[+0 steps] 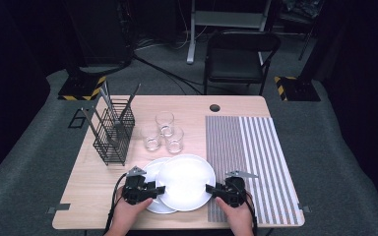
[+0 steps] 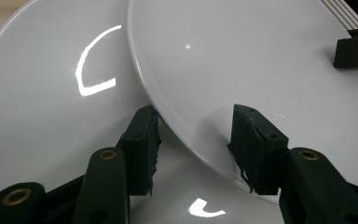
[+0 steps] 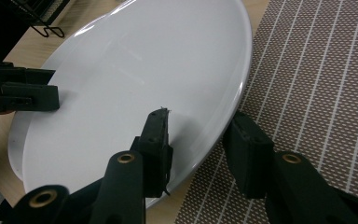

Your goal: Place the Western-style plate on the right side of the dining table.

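The upper plate point(image 1: 186, 182) lies overlapping a second white plate point(image 1: 153, 169) at the near edge of the table point(image 1: 93, 172), one of two in all. The left gripper point(image 1: 158, 189) and right gripper point(image 1: 209, 188) each straddle its rim, jaws spread wide, not clamped. Behind stand one black wire rack point(image 1: 112, 129), one striped mat point(image 1: 248, 157) and three glasses point(image 1: 164, 131).
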Motion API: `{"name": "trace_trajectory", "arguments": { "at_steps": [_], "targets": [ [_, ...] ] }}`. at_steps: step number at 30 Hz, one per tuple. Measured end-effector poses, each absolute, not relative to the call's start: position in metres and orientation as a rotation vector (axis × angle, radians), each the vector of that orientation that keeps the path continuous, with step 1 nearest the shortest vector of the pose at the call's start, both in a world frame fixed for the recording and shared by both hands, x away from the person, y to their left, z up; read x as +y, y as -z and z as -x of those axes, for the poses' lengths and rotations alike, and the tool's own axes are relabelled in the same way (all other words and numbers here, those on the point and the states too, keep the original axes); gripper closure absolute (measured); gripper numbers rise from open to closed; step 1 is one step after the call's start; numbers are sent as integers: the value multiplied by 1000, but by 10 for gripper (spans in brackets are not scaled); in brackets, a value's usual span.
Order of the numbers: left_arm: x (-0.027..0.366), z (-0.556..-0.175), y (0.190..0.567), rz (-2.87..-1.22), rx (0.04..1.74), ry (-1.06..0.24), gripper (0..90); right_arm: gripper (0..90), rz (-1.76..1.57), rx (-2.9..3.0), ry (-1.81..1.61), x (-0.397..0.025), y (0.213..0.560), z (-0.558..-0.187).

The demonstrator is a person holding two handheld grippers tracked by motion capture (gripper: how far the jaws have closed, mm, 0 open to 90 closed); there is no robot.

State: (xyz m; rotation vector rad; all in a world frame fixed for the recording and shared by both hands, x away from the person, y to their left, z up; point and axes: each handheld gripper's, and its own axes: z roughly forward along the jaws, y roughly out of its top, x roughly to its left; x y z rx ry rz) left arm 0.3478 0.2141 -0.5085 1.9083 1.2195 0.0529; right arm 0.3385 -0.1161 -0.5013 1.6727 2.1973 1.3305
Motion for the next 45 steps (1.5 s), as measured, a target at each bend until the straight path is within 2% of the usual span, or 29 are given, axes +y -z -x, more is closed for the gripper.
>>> {"name": "trace_trajectory", "arguments": {
  "at_steps": [6,9,15,19,30,45],
  "targets": [
    [213,-347,508,-1901,1220,-39,509,581,-1687,2191,-1330,-115,503,-339],
    [213,-347,508,-1903,1223,-39,509,499,-1716,2175,-1316,-115,504,-338],
    [213,-345,507,-1904,1218,-48,511,442,-1723,2180,-1300,-113,501,-336],
    [213,-344,507,-1901,1215,-61,513,445,-1724,2172,-1282,-111,498,-332],
    [212,-339,505,-1866,1233,-70,541,525,-1758,2130,-1290,-102,505,-315],
    [209,-332,507,-1825,1282,-83,546,558,-1783,2024,-1323,-98,508,-308]
  ]
}}
